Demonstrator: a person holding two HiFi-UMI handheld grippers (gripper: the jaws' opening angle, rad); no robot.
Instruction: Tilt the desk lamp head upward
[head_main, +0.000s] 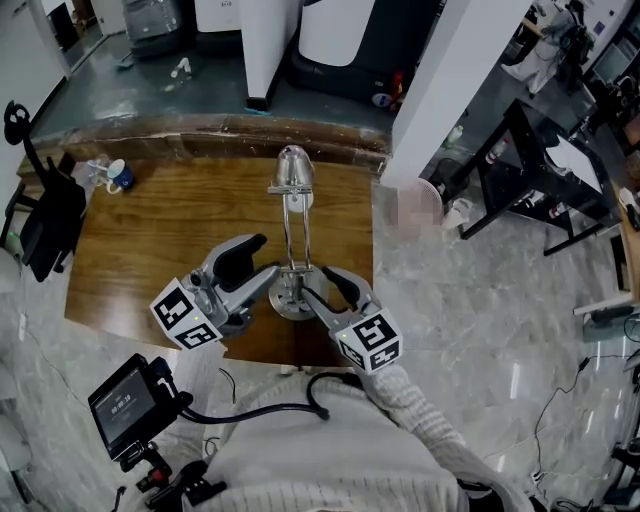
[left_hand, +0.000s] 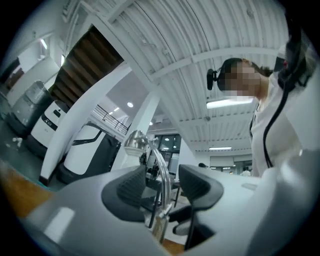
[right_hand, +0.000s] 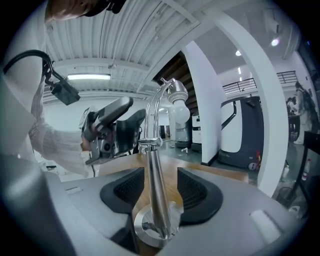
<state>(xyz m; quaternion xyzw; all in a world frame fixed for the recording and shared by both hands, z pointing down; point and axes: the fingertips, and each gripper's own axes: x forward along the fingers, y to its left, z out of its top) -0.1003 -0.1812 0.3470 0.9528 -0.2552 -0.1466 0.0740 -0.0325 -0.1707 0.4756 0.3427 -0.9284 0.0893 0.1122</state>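
Note:
A chrome desk lamp stands on the wooden table (head_main: 150, 250). Its round base (head_main: 292, 301) is near the front edge, and its thin arm rises to the bell-shaped head (head_main: 294, 169). My left gripper (head_main: 262, 270) is open around the lamp's arm (left_hand: 163, 180), with a gap on each side; the lamp head (left_hand: 135, 142) shows above the jaws. From the other side my right gripper (head_main: 322, 292) stands open around the lower post (right_hand: 152, 190), just above the base (right_hand: 149, 229). Neither pad presses on the metal.
A blue and white mug (head_main: 118, 176) sits at the table's far left corner. A black chair (head_main: 45, 222) stands off the left edge. A small screen on a stand (head_main: 125, 402) is by my left side. A white pillar (head_main: 450, 90) rises behind the table's right corner.

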